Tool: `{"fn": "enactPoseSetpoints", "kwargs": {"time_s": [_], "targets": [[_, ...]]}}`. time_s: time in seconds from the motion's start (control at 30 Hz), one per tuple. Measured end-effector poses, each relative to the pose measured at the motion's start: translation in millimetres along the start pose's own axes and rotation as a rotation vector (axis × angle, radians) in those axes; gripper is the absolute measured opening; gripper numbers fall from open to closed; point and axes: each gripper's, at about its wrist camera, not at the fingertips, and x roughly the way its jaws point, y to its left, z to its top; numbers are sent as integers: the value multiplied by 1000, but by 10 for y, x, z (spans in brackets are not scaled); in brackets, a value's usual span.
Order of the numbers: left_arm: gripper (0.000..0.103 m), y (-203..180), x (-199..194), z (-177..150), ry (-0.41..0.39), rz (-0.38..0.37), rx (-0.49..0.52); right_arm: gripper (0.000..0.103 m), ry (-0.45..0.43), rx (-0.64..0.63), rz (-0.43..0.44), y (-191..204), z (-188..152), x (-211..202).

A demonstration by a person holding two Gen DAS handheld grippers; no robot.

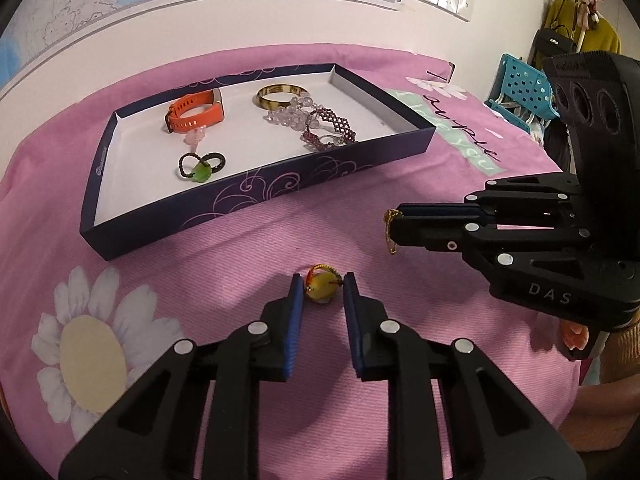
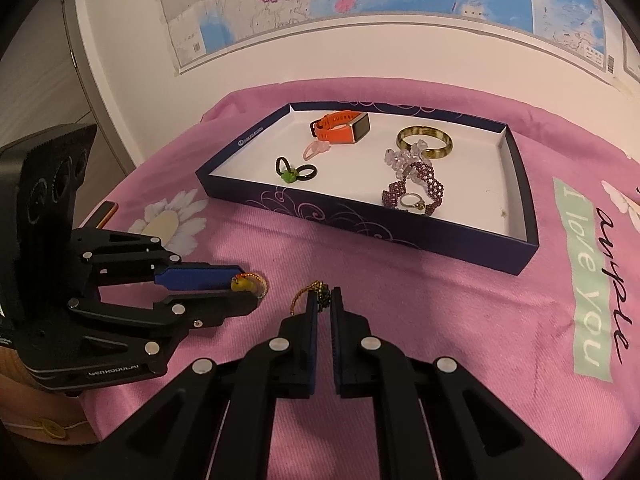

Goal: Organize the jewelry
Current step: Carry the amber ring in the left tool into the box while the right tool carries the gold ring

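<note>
A dark blue tray (image 1: 224, 212) (image 2: 400, 236) on the pink cloth holds an orange watch band (image 1: 194, 114) (image 2: 340, 126), an amber bangle (image 1: 278, 96) (image 2: 424, 142), a garnet bead bracelet (image 1: 330, 128) (image 2: 418, 186), clear beads and small rings. My left gripper (image 1: 322, 286) (image 2: 246, 286) is open around a yellow bead charm (image 1: 319, 291) (image 2: 240, 285) lying on the cloth. My right gripper (image 2: 324, 300) (image 1: 394, 224) is shut on a dark bead with a gold chain (image 2: 322, 295) (image 1: 391, 232), held just above the cloth.
A wall map hangs behind the table. A blue basket (image 1: 520, 92) and hanging bags stand at the right in the left wrist view. A phone-like object (image 2: 105, 213) lies at the cloth's left edge.
</note>
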Motion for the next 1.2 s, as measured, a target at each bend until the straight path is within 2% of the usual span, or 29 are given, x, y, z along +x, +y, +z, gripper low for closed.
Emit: {"fn": "enactPoseSetpoints", "kwargs": {"time_s": [0.3, 0.77, 1.2], "targets": [[20, 23, -85, 11, -25, 0, -29, 5, -36, -2, 14, 6, 5, -84], [20, 33, -454, 102, -133, -9, -47, 5, -117, -10, 17, 40, 93, -297], [20, 53, -633, 133, -196, 19, -56, 5, -160, -15, 11, 50, 157, -412]]}}
